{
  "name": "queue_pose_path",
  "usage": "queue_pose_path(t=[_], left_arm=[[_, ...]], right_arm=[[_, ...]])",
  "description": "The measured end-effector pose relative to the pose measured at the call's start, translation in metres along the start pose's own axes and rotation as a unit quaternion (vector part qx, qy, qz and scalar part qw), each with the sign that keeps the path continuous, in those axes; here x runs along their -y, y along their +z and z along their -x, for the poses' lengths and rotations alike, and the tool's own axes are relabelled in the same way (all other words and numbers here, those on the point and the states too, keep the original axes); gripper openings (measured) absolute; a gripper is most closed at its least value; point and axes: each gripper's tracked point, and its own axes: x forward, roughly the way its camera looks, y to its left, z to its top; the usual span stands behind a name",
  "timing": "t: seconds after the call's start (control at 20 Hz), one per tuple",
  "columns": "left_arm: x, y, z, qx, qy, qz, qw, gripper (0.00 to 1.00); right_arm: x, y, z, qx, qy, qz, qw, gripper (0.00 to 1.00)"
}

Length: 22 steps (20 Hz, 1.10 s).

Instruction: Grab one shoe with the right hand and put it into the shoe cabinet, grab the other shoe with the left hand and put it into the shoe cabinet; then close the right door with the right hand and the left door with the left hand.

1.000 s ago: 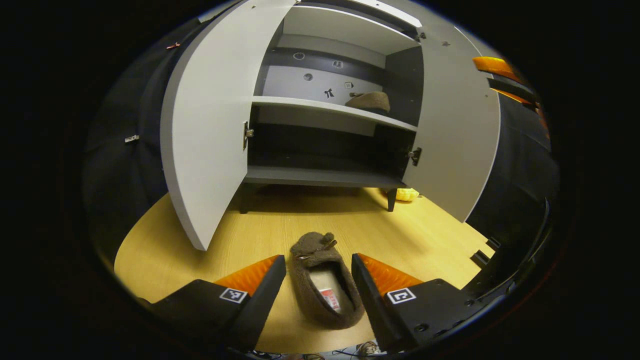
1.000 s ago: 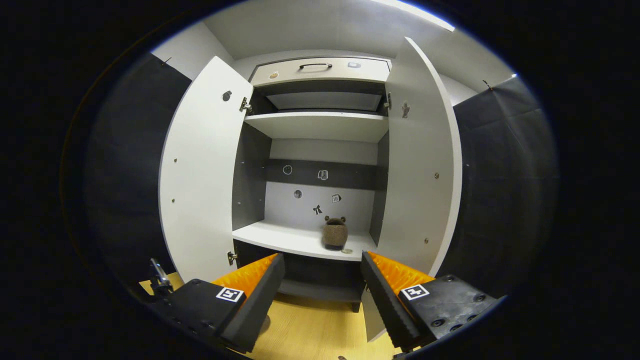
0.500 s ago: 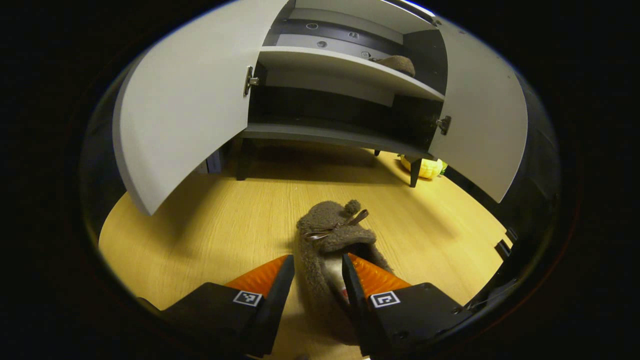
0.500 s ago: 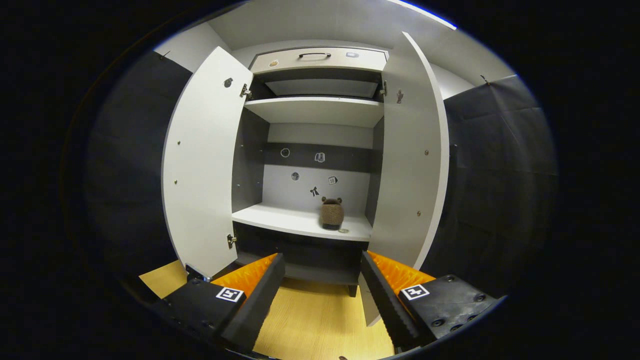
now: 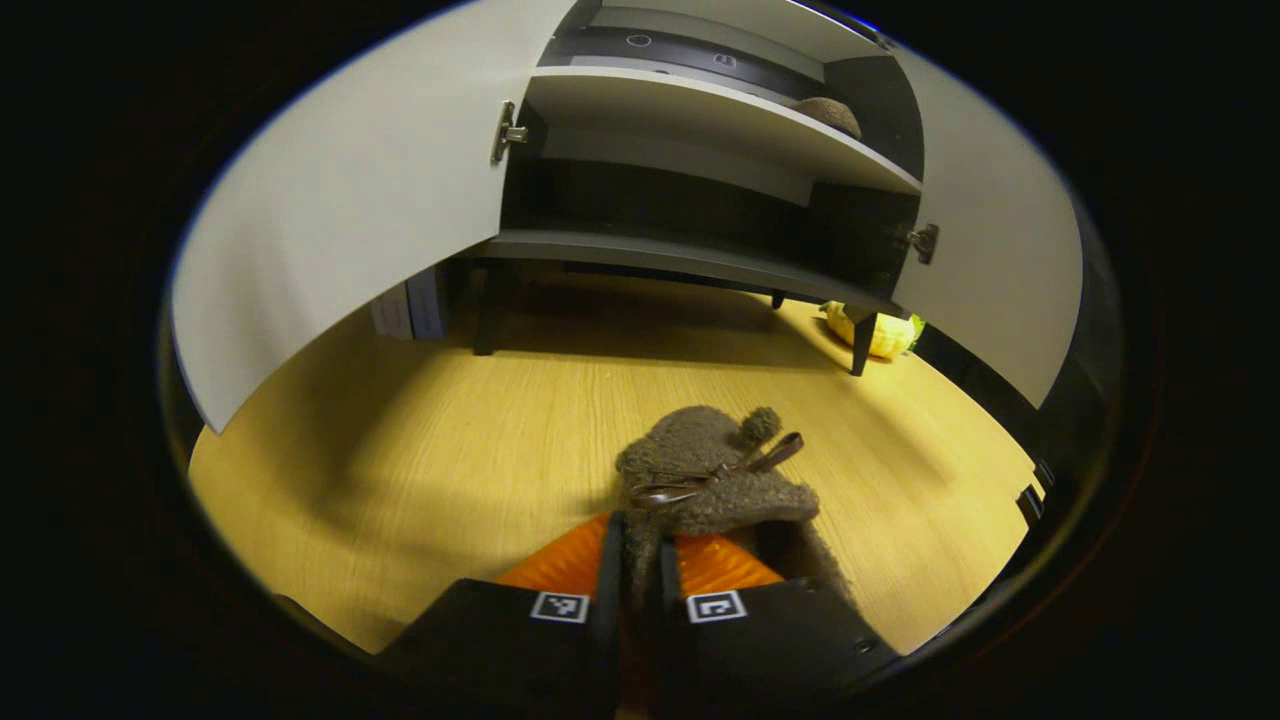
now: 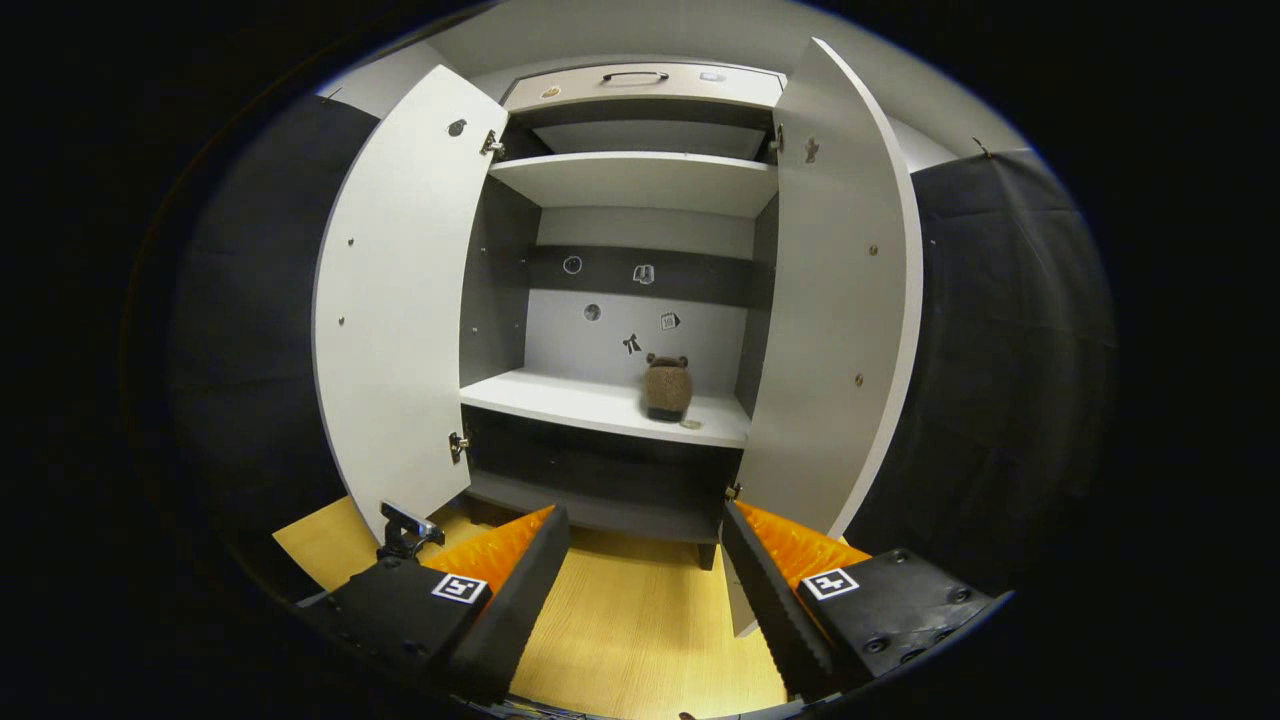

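A fuzzy brown slipper with a small bow lies on the wooden floor, and my left gripper is shut on the edge of its opening. The other brown slipper stands on the middle shelf of the shoe cabinet, toward the right side; it also shows in the left gripper view as a brown slipper on that shelf. Both cabinet doors stand wide: the left door and the right door. My right gripper hangs open in front of the cabinet with nothing between its fingers.
A yellow object lies on the floor by the cabinet's right leg. The cabinet has a drawer with a handle at the top and a dark bottom shelf. Black cloth walls flank the cabinet. Wooden floor stretches in front.
My left gripper has dropped onto the floor slipper and its fingers have gone from wide open to shut on the slipper's edge. The right gripper has drawn back slightly from the cabinet, still open.
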Motion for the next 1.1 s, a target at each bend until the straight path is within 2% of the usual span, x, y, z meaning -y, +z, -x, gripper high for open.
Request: queue_pose_path(t=[0.05, 0.15, 0.25, 0.35, 0.55, 0.7, 0.85, 1.1], left_arm=[[0.000, -0.001, -0.001, -0.004, -0.001, -0.008, 1.000, 0.11], [0.001, 0.000, 0.000, -0.015, -0.009, -0.019, 1.000, 0.06], [0.005, 0.003, 0.006, -0.026, -0.021, -0.015, 0.999, 0.05], [0.007, 0.023, 0.023, -0.009, -0.021, -0.020, 1.000, 0.05], [0.031, 0.093, 0.087, 0.046, -0.042, -0.035, 0.997, 0.05], [0.042, 0.154, 0.130, 0.084, -0.033, -0.067, 0.994, 0.05], [0.052, 0.214, 0.158, 0.100, -0.027, -0.058, 0.993, 0.05], [0.042, 0.307, 0.159, 0.135, 0.033, -0.047, 0.989, 0.05]], right_arm=[[-0.001, -0.003, -0.001, -0.004, 0.001, -0.001, 1.000, 0.99], [-0.004, -0.007, -0.003, -0.012, 0.006, -0.005, 1.000, 0.98], [-0.009, -0.007, -0.004, -0.014, 0.013, -0.005, 1.000, 0.98], [-0.012, -0.002, -0.004, -0.008, 0.021, -0.001, 1.000, 0.98], [-0.020, 0.012, -0.007, 0.008, 0.043, -0.007, 0.999, 0.98], [-0.026, 0.024, -0.009, 0.024, 0.063, -0.016, 0.998, 0.98], [-0.023, 0.032, -0.006, 0.035, 0.076, -0.029, 0.996, 0.98], [-0.019, 0.041, 0.000, 0.039, 0.102, -0.054, 0.993, 0.98]])
